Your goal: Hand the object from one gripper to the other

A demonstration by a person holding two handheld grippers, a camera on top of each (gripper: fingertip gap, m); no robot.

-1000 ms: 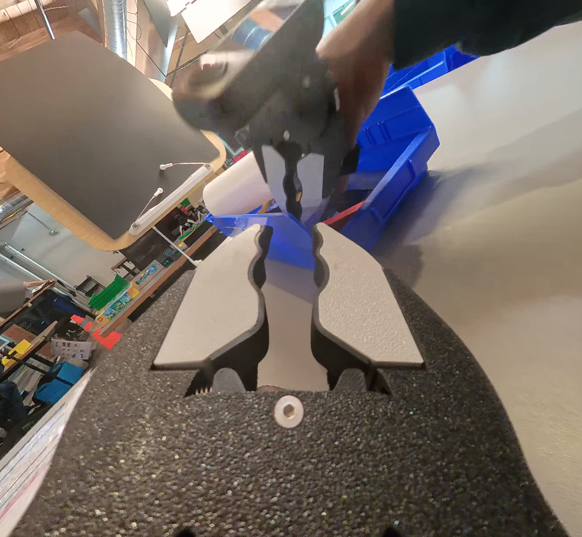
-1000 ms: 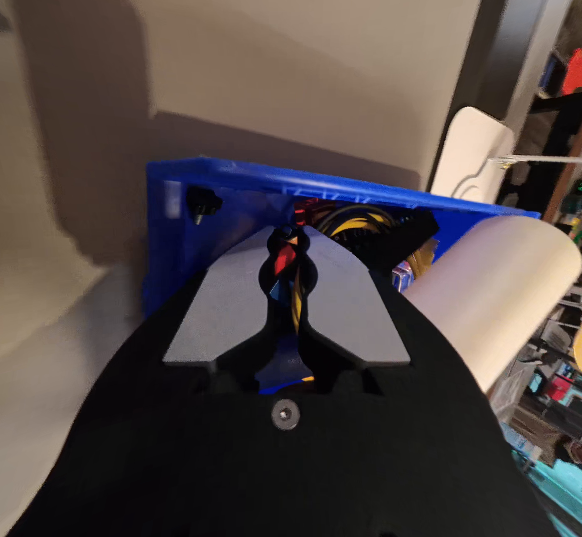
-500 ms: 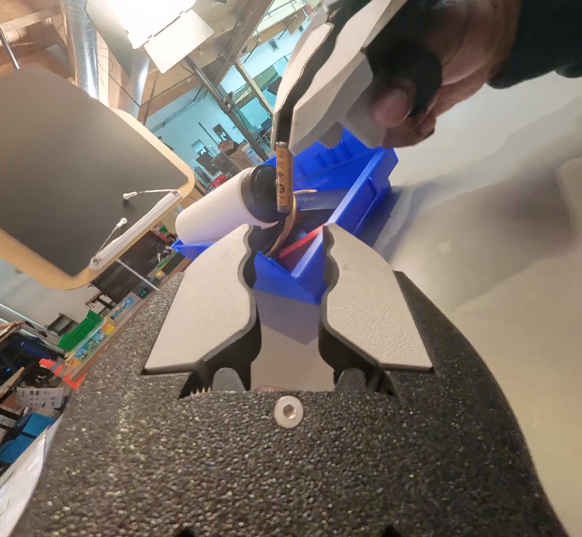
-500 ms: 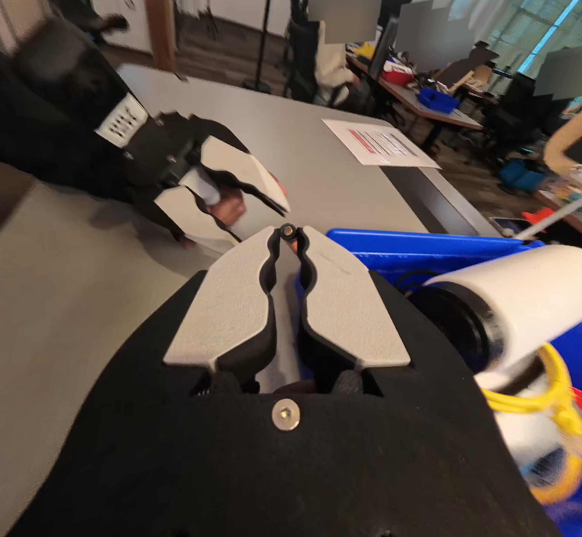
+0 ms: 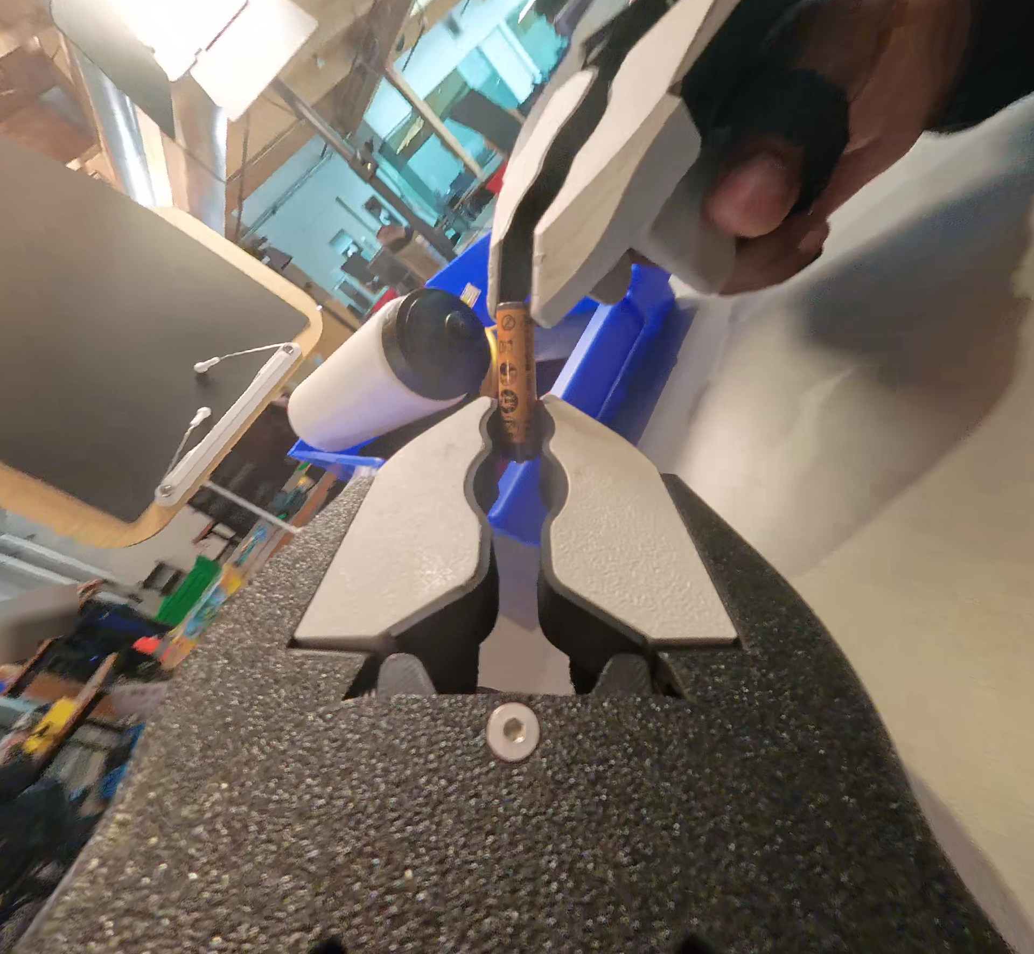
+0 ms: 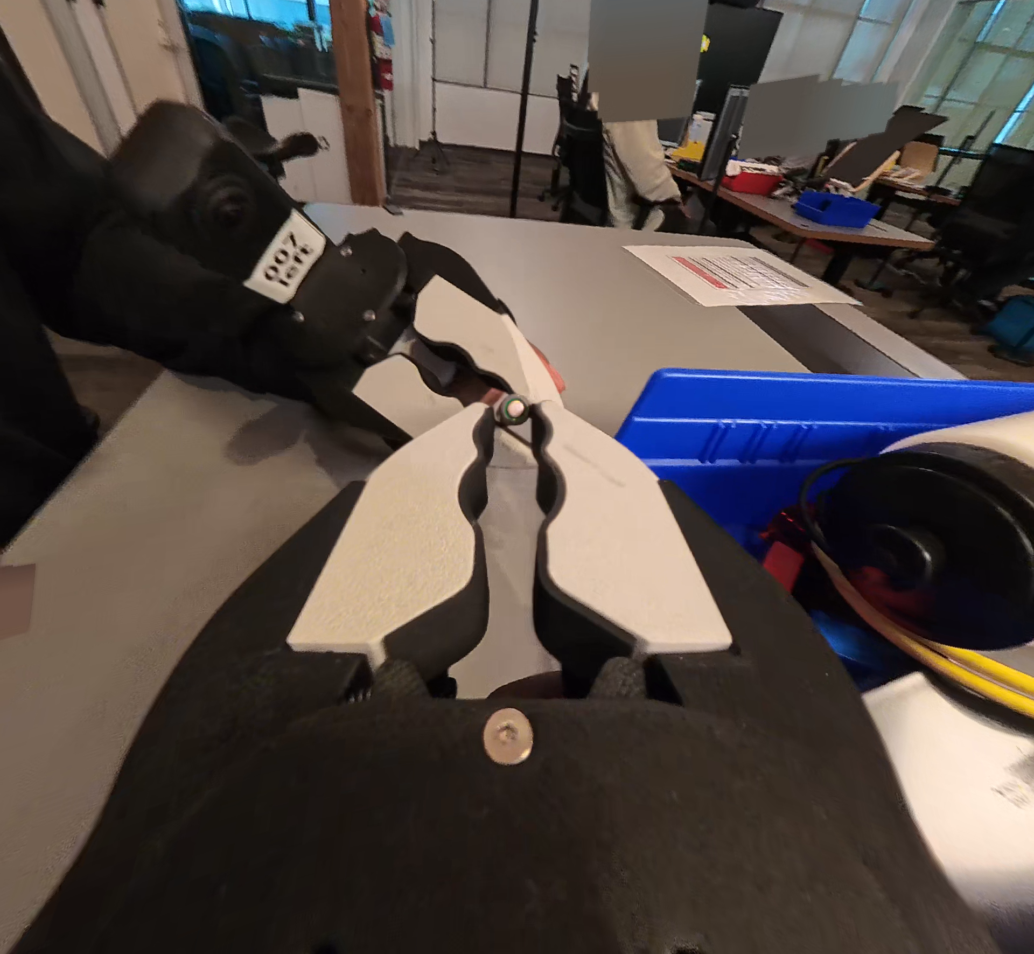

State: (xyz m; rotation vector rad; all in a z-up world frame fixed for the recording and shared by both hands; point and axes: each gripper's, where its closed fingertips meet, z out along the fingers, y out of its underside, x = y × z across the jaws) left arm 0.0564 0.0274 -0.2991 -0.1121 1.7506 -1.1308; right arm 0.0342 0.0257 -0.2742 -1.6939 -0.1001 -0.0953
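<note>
A gold and black battery [image 5: 513, 373] stands upright between the two grippers above the grey table [image 5: 839, 479]. My right gripper [image 5: 517, 300] comes down from the upper right and is shut on the battery's top end. My left gripper [image 5: 517, 412] has its fingertips closed around the battery's lower end. In the right wrist view I see the battery [image 6: 515, 411] end-on between my right gripper's tips [image 6: 513, 415], and the left gripper [image 6: 492, 395] reaches in from the left, held by a black-sleeved arm.
A blue bin [image 6: 783, 423] sits just right of the grippers, holding a white roll with a black end cap [image 6: 917, 546], yellow cable [image 6: 951, 669] and red parts. A printed sheet [image 6: 738, 278] lies farther back on the table. A black board [image 5: 112, 311] stands at left. Left and right tips are no more than a few centimetres apart.
The right gripper lifted the battery out of the bin and brought it to the left gripper. The left fingers went from wide open to closed around the battery's lower end.
</note>
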